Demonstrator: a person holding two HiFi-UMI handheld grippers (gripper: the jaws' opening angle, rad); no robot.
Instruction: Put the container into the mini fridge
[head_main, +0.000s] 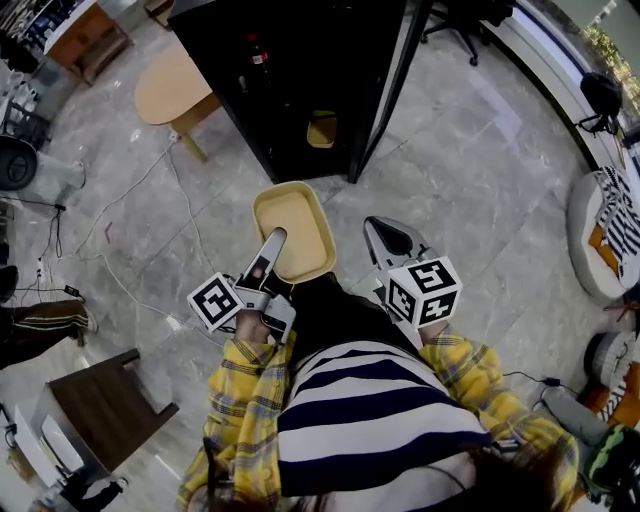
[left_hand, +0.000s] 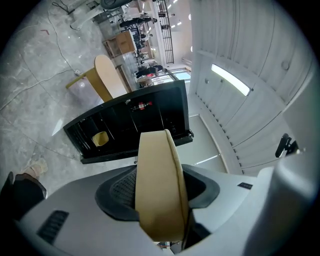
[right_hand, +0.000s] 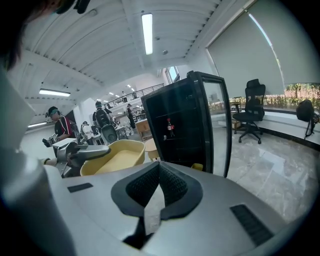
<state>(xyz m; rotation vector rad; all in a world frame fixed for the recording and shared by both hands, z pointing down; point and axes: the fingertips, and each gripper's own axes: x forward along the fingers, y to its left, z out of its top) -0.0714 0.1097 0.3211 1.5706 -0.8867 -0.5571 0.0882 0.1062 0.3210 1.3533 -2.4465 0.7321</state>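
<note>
Nearest the lens: striped shirt (head_main: 370, 400), yellow plaid sleeves (head_main: 240, 375), a gripper at the end of each.

Left gripper (head_main: 270, 250): jaws clamped on the near rim of the beige container (head_main: 293, 232). Its own view shows the rim (left_hand: 160, 185) edge-on, wedged between both pads. The hold looks chosen so the far end leads toward the shelf.

Container: carried in the air, open side up, empty as far as I can see. It is just short of the mini fridge (head_main: 290, 70), not yet inside.

Right gripper (head_main: 392, 240): jaws closed together on nothing, beside the container and not touching it. Idle, probably held clear.

Fridge door (head_main: 395, 80) stands open, so the way in is free. A small yellow item (head_main: 321, 130) sits low inside, so placement may need to avoid it.
</note>
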